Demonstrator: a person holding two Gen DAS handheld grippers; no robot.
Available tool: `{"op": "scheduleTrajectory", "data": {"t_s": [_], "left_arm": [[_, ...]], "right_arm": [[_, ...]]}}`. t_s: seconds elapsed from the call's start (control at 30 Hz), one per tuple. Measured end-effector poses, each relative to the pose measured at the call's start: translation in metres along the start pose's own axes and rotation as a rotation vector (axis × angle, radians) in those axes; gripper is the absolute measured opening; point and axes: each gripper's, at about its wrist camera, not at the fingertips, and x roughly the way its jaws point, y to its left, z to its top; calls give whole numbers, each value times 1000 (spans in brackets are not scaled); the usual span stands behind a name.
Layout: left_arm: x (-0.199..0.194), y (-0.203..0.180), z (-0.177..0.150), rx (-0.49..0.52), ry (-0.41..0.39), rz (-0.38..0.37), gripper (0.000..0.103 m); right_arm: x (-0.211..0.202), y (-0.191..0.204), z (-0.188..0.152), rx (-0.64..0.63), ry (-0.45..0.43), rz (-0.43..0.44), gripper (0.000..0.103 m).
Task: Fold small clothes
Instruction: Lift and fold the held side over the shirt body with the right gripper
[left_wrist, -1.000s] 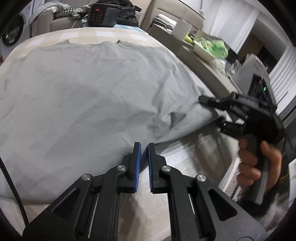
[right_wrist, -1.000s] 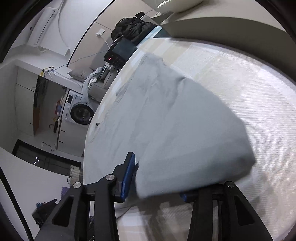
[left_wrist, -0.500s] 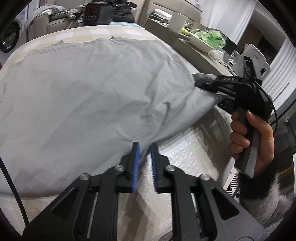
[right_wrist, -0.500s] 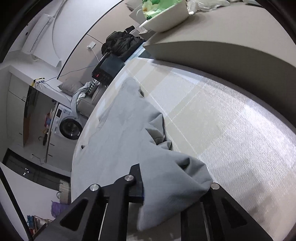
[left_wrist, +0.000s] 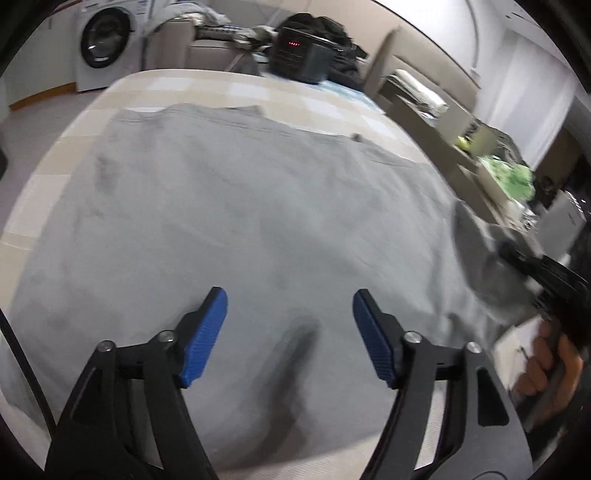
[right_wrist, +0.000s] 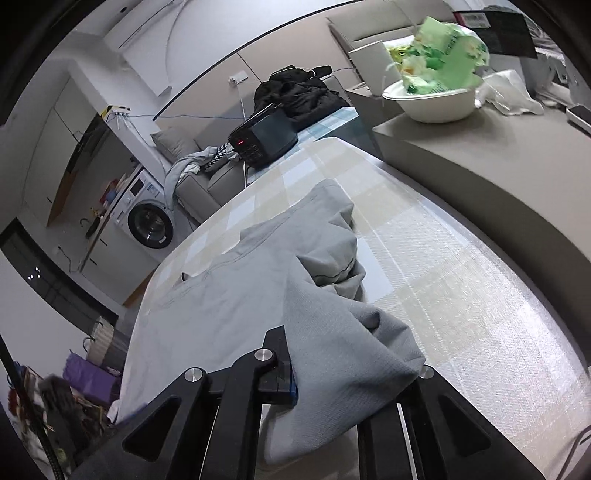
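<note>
Now we have the grey T-shirt spread flat across the checked tablecloth, collar end far from us. Our right gripper is clamped on a bunched fold of the shirt's side edge, the cloth draped over its fingers and lifted clear of the table. Our left gripper hovers just above the near hem with its blue pads spread wide and nothing between them.

To fold well, we judge the right side should travel across toward the shirt's middle, low and level, so the lifted flap lands flat rather than rolled. The left could press or pinch the hem to keep the body from sliding along. That crumpled sleeve area near the right edge looks likely to trap a wrinkle; we'd pull it taut first.
</note>
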Motion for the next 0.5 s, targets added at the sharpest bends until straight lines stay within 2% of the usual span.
{"op": "scheduleTrajectory", "data": {"t_s": [0.07,0.2,0.33,0.4,0.5], "left_arm": [[6,16,4,2,29,24,69],[1,38,5,-23,-2,6,70],[-3,56,7,-63,-6,0,70],[-8,70,9,-120,0,-45,70],[-23,111,13,-251,-8,-158,70]], "right_arm": [[3,10,1,-29,6,17,9],[16,50,2,-134,27,59,9],[34,129,-6,-336,51,132,9],[43,168,-17,-415,80,198,9],[54,235,-46,-563,125,315,9]]}}
